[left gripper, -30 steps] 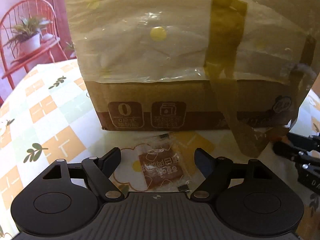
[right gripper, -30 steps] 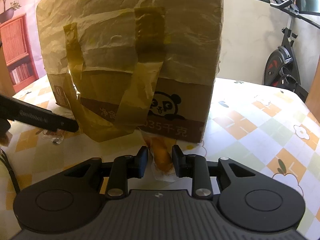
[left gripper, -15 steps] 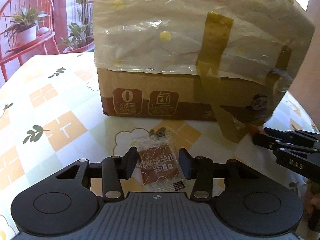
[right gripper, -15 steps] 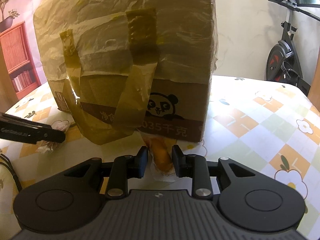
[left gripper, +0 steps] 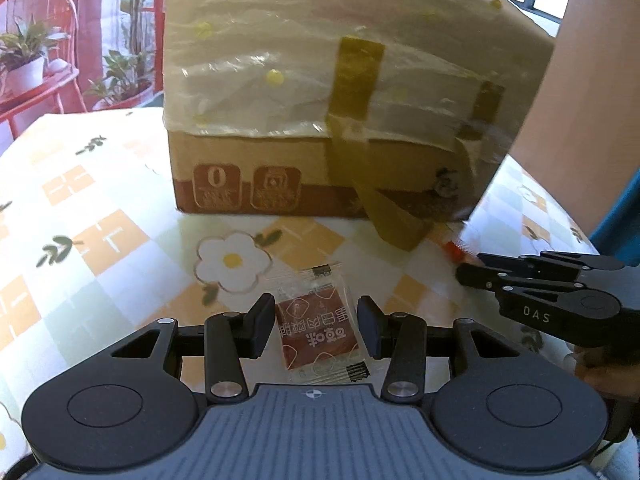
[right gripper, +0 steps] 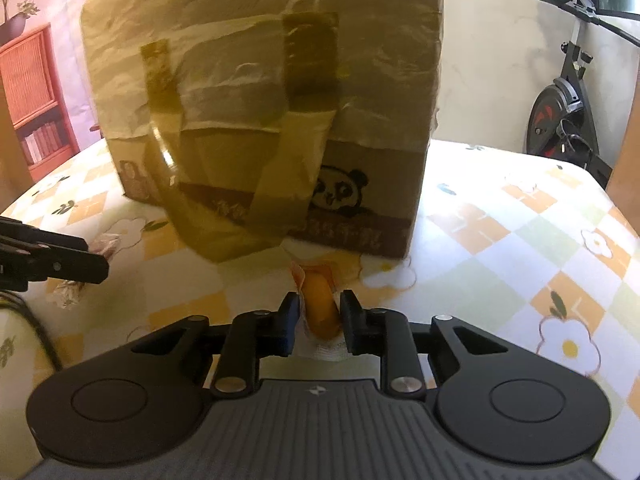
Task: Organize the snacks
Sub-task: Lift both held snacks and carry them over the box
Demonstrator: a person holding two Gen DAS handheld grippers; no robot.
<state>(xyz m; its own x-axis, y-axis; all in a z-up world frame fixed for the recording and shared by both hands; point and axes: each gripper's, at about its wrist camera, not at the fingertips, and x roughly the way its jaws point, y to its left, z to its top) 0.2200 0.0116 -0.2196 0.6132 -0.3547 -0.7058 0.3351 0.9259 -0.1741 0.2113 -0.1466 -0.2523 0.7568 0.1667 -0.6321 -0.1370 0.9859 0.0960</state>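
A big cardboard box wrapped in plastic film and brown tape stands on the table. In the left wrist view my left gripper is shut on a brown snack packet in a clear wrapper, held just above the cloth in front of the box. My right gripper has a yellow snack in a clear wrapper between its pads, and its jaws are closing on it, near the box's front corner. The right gripper also shows from the side at the right. The left gripper reaches in from the left edge.
The table carries a checked cloth with flowers. A red chair with potted plants stands behind on the left. An exercise bike is at the back right, a red bookshelf at the back left. A hand holds the right gripper.
My left gripper has closed on the brown packet and drawn back from the box with it. The right gripper's jaws have narrowed a little on the yellow snack.
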